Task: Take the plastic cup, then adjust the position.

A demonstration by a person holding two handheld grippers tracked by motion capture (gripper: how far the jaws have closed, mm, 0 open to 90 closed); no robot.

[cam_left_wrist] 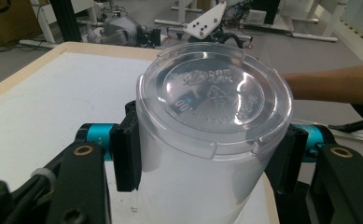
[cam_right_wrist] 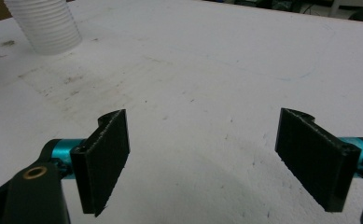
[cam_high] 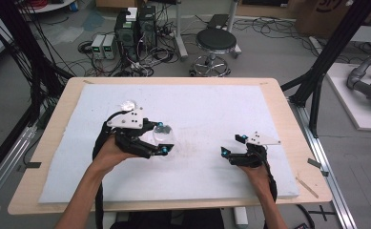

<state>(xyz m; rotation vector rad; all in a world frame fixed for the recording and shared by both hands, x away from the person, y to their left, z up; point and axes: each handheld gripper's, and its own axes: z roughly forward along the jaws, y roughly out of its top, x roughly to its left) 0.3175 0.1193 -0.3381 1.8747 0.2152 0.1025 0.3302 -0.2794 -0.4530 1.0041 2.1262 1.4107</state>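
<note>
A clear plastic cup point(cam_left_wrist: 214, 135) with a snap-on lid point(cam_left_wrist: 214, 88) sits between the black pads point(cam_left_wrist: 125, 154) of my left gripper point(cam_left_wrist: 207, 154), which press on its two sides. From above, the left gripper point(cam_high: 163, 138) and the cup point(cam_high: 168, 135) are left of the middle of the white mat point(cam_high: 207, 105). The cup's ribbed lower wall point(cam_right_wrist: 48, 23) shows at the top left of the right gripper view, down at the mat. My right gripper point(cam_high: 233, 145) rests to the right on the mat, open, with nothing between its pads point(cam_right_wrist: 102, 158).
A small clear round piece point(cam_high: 128, 104) lies on the mat behind the left hand. The mat covers a wooden table point(cam_high: 288, 124). Beyond its far edge stand a black stool point(cam_high: 215, 43), computer boxes point(cam_high: 135, 28) and cables on the floor.
</note>
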